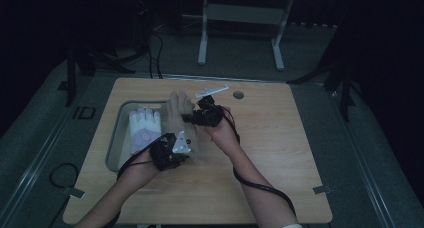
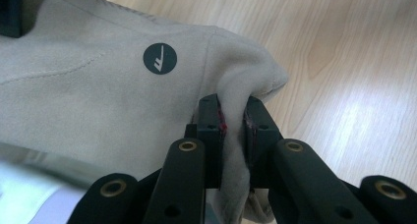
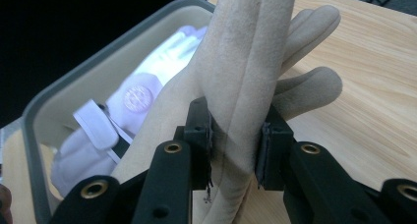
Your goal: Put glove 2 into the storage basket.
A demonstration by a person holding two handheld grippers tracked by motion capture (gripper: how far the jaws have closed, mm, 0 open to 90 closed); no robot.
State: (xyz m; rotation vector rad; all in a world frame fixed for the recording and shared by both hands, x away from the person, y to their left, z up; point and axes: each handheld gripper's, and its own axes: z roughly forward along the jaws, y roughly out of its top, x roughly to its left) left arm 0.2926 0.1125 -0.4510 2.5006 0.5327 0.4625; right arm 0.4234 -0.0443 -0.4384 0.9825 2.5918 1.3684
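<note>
Left tool (image 2: 235, 123) clenched on a pinch of the tan glove (image 2: 98, 96) near its cuff corner, cloth bunched between the pads. Right tool (image 3: 236, 135) clamped across the same glove's finger end, fingers sticking out past the jaws. Glove thus stretched between both tools (image 1: 172, 150) (image 1: 197, 115), lifted off the wooden desk (image 1: 280, 153) right beside the grey tray (image 1: 116, 138), overlapping the tray's right rim from above. Inside the tray, a white glove (image 1: 144, 130) lying flat, round logo up.

Step in hand, by the look of it: carrying the tan glove toward the tray to join the white one. Next move calls for both tools travelling together over the rim, then lowering before letting go (uneven release likely to leave it draped on the edge).

Hard to make out: the small pale object (image 1: 212, 91) near the desk's far edge; the room beyond, dark.
</note>
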